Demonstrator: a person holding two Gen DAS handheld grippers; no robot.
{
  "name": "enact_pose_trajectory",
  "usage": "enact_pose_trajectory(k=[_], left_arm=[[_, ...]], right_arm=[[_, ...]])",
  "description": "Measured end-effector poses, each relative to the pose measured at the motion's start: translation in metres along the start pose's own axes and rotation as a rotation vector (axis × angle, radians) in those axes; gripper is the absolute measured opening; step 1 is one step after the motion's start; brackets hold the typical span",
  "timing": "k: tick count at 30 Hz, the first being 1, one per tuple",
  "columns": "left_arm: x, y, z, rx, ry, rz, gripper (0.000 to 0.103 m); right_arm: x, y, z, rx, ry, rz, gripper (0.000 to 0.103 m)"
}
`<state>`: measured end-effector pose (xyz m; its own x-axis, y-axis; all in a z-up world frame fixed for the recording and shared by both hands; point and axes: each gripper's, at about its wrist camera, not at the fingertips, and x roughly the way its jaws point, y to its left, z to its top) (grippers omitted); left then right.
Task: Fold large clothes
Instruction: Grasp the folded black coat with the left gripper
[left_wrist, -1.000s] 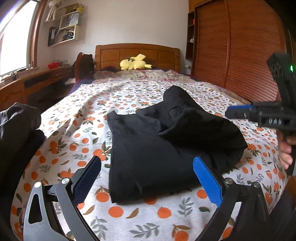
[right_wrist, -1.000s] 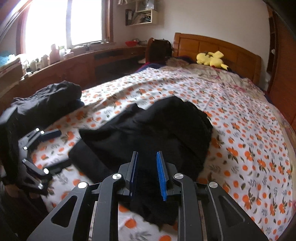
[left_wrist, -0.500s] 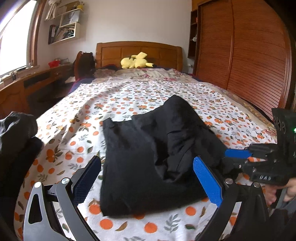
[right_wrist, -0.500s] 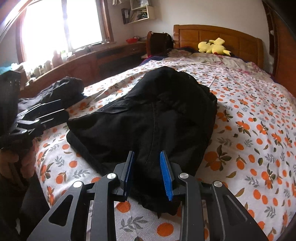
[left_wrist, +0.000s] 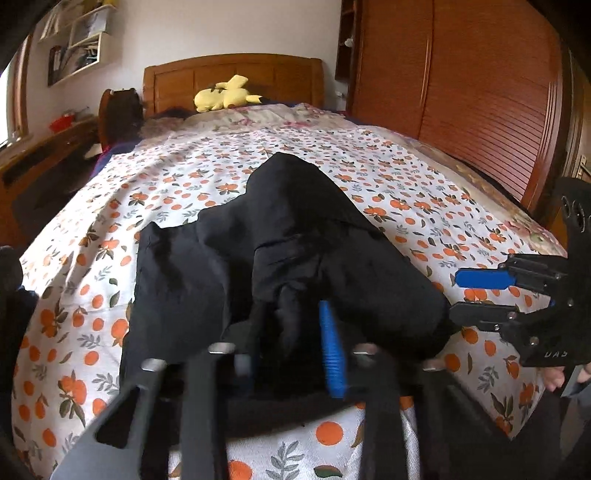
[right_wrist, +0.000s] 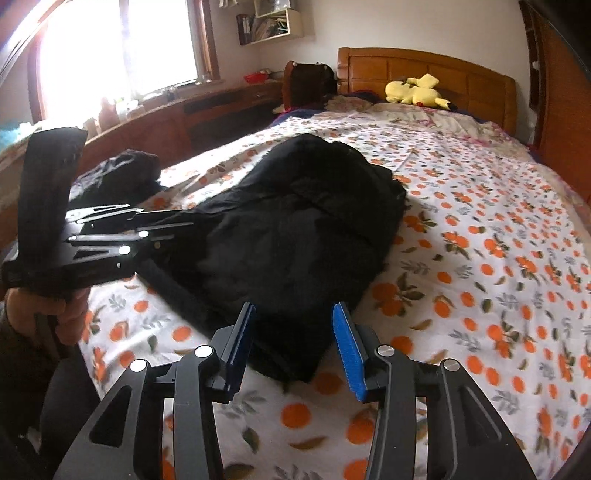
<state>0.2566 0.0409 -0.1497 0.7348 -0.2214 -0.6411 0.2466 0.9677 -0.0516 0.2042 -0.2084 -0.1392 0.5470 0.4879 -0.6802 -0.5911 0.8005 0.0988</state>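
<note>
A black garment lies bunched on the orange-print bedsheet; it also shows in the right wrist view. My left gripper is shut on a fold of the garment at its near edge. Seen from the right wrist view, the left gripper meets the garment's left edge. My right gripper is open, its blue pads either side of the garment's near corner, holding nothing. In the left wrist view the right gripper sits at the garment's right edge.
A second dark pile of clothes lies at the bed's left edge. A yellow plush toy rests by the wooden headboard. A wooden wardrobe stands on the right, a long desk under the window on the left.
My left gripper went from wide open to shut on a fold of the garment. My right gripper opened from nearly shut and sits at the garment's near corner. The garment is pulled closer.
</note>
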Motion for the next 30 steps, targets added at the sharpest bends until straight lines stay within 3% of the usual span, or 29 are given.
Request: enact_pose_trajectory(k=[8, 16, 23, 27, 30], left_arm=[[-0.039, 0.004, 0.01, 0.022, -0.075, 0.01, 0.007], [-0.071, 0.057, -0.001, -0.038, -0.097, 0.091, 0.006], [-0.059, 0.097, -0.037, -0.098, -0.037, 0.107, 0.007], [-0.048, 0.105, -0.054, -0.112, -0.019, 0.097, 0.007], [-0.041, 0.107, -0.059, -0.11, -0.015, 0.101, 0.008]], right_arm=[[-0.003, 0.011, 0.015, 0.002, -0.015, 0.014, 0.042], [0.015, 0.048, 0.048, -0.045, -0.039, 0.06, 0.04], [0.041, 0.074, 0.045, -0.113, 0.019, 0.058, 0.04], [0.065, 0.071, 0.032, -0.09, 0.092, 0.085, 0.04], [0.072, 0.074, 0.024, -0.103, 0.099, 0.071, 0.04]])
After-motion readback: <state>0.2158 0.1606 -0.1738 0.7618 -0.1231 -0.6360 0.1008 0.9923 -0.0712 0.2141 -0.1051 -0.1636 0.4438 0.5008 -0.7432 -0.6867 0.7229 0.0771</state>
